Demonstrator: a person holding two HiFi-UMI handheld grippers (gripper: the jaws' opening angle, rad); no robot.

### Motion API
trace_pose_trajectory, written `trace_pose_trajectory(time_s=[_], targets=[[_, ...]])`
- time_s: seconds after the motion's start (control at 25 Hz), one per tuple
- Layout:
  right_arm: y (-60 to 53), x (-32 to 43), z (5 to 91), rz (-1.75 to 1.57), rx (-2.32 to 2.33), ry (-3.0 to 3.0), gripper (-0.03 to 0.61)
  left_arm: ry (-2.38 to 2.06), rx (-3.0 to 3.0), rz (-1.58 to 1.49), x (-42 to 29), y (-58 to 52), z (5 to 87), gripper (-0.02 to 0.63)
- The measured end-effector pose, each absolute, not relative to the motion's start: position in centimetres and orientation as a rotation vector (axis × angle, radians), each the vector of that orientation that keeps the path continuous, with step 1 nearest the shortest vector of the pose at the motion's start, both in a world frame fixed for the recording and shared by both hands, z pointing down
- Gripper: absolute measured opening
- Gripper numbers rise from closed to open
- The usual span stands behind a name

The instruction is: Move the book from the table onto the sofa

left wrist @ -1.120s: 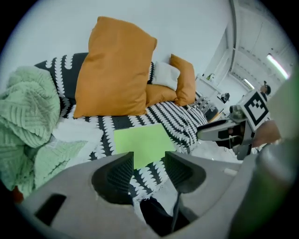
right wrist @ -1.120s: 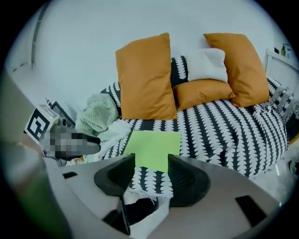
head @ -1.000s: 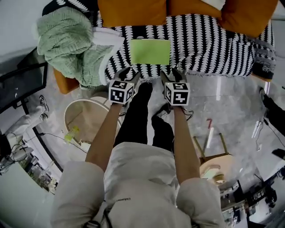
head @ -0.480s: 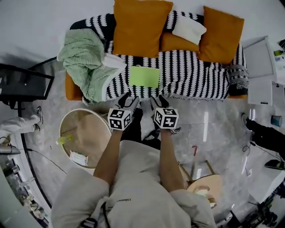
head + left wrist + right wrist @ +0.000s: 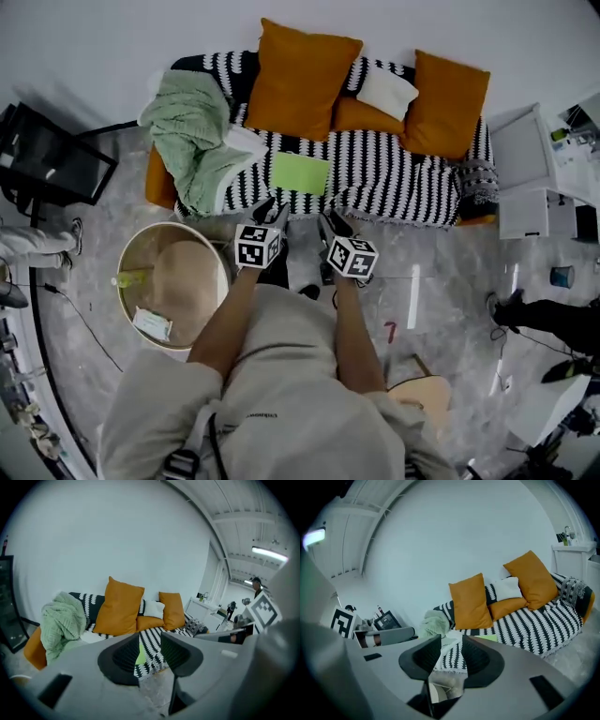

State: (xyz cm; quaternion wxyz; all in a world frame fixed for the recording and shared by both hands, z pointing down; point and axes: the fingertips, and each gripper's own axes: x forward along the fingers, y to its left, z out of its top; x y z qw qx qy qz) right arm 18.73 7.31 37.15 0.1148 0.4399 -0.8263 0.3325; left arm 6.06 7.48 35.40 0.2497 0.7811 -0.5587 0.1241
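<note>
The green book point(image 5: 300, 173) lies flat on the black-and-white striped sofa point(image 5: 403, 183), near its front edge. My left gripper point(image 5: 272, 211) and right gripper point(image 5: 330, 223) hover side by side over the floor just short of the sofa, apart from the book. Both sets of jaws are closing with nothing between them. In the left gripper view the left gripper point(image 5: 150, 651) frames a green sliver of the book point(image 5: 137, 652). In the right gripper view the right gripper point(image 5: 451, 656) points at the sofa, with the book point(image 5: 487, 638) beyond its right jaw.
A round wooden table point(image 5: 141, 281) stands at my left. On the sofa are a green blanket point(image 5: 197, 141), two orange cushions point(image 5: 300, 80) and a white pillow point(image 5: 386, 91). A white cabinet point(image 5: 530, 178) stands to the right, a dark screen point(image 5: 52, 155) to the left.
Both grippers have drawn back from the sofa's edge and risen, and their jaws have narrowed. The book stays where it lay on the sofa.
</note>
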Motion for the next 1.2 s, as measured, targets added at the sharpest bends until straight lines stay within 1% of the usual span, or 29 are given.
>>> trace_pose_trajectory(time_s=[0.16,0.32,0.4,0.44,0.48,0.76,1.2], targets=[[8.9,19.1,36.2,0.933,1.301,-2.444,0.123,-1.491,2.159,0.328,7.3,8.4,34.2,0.132],[10.3,18.8,35.3,0.791,1.277,-2.446,0.1,-1.499,2.186,0.359,8.7,9.7,33.8,0.101],[11.4,18.5,34.9,0.745,1.266,-2.46,0.078,-1.478,2.193,0.367,9.4,10.8,34.0,0.035],[12.0,18.4,34.8,0.732,1.253,-2.472,0.055,-1.466,2.193,0.366,9.7,11.4,34.1,0.027],[12.5,18.2,34.7,0.721,1.236,-2.483,0.051,-1.458,2.192,0.365,9.9,12.0,34.3,0.021],[15.3,19.2,35.6,0.679,1.228,-2.455,0.009,-1.511,2.172,0.357,9.9,15.2,34.9,0.011],[16.0,22.4,36.0,0.641,1.32,-2.394,0.006,-1.579,2.162,0.466,10.5,16.0,36.1,0.009]])
